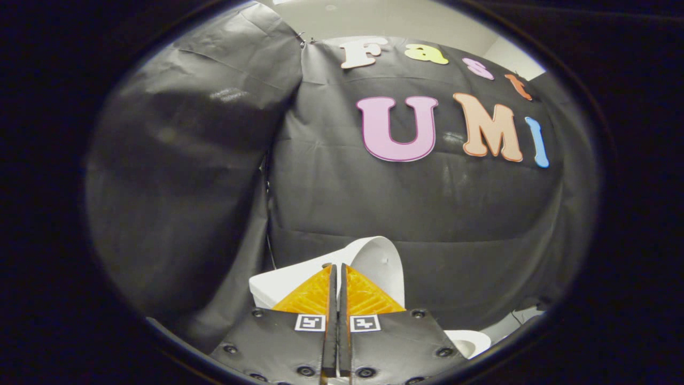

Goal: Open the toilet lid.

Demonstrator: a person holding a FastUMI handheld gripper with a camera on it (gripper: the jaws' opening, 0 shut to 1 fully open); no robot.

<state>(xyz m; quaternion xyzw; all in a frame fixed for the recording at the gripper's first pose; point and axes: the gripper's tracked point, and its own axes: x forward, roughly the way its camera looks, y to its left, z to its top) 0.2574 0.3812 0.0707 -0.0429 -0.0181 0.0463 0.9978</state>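
The orange ridged fingers [337, 275] are pressed together with nothing between them, the white plastic toilet lid [380, 262] stands raised just beyond at 1 o'clock, and a careless bump could, I think, drop it shut.

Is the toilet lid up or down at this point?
Up: the toilet lid stands raised just beyond the tongs, whose fingers are nearly together, holding nothing.

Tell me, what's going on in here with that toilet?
A person is working a hand-held gripper with orange fingers at a white plastic toilet. The rounded white lid stands raised just beyond the fingertips, against the black cloth wall. The fingers sit almost together, with nothing visibly between them.
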